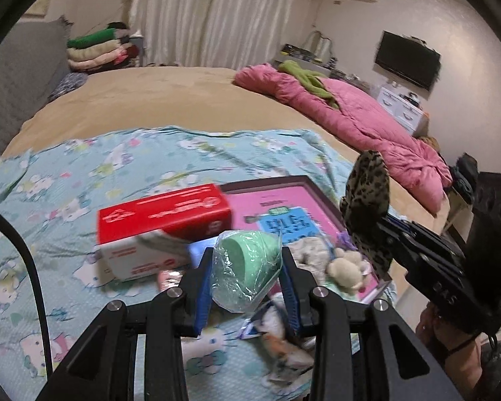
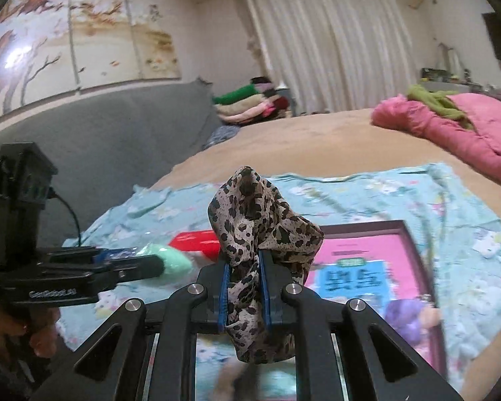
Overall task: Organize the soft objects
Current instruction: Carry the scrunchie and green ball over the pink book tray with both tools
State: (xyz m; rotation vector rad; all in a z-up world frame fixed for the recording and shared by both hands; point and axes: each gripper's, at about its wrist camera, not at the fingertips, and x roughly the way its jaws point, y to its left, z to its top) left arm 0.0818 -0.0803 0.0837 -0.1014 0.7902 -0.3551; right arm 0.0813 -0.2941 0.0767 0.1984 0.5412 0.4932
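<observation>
— Left claw (image 1: 247, 280)?
— Clamped on a green sponge (image 1: 242, 269) wrapped in clear plastic, one blue pad (image 1: 203, 295) pressed to each side. Held fairly wide by the bulk of it. Raised above the blue patterned sheet (image 1: 50, 180) on the bed (image 1: 157, 93).

— And the right claw (image 2: 243, 292)?
— Squeezed nearly together on a leopard-print cloth (image 2: 260, 230). Bunched upward above the blue pads (image 2: 224, 290), with a tail hanging down behind them. Seen from the left wrist as well, up at the sheet's right edge (image 1: 367, 207).

— Below the sponge?
— A red and white box (image 1: 160, 224) toward the left, a pink framed board (image 1: 284, 200) to the right. Small plush toys (image 1: 344, 267) lying at the board's near corner. Some crumpled wrappers (image 1: 277, 337) on the sheet just under the left claw. Details too blurred to name further.

— Touching each other, the two claws?
— Apart. Left one beside the right one's left flank in the right wrist view (image 2: 133, 264), green sponge (image 2: 170, 260) poking past its tips near the red box (image 2: 197, 244).

— Farther back?
— A pink quilt (image 1: 357, 117) along the bed's right edge, a stack of folded clothes (image 1: 97, 46) at the far left corner.
</observation>
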